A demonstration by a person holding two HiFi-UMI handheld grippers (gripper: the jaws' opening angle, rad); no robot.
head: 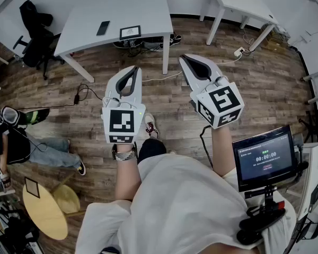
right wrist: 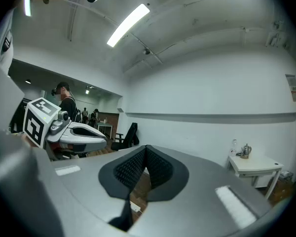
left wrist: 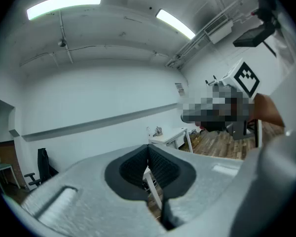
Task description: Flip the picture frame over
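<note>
From the head view, the left claw and right claw are held side by side above the wooden floor, both well short of the table. The picture frame lies near the table's front edge, with a phone a little to its left. In the left gripper view, the left claw is pressed together with nothing in it. In the right gripper view, the right claw is likewise closed and empty.
</note>
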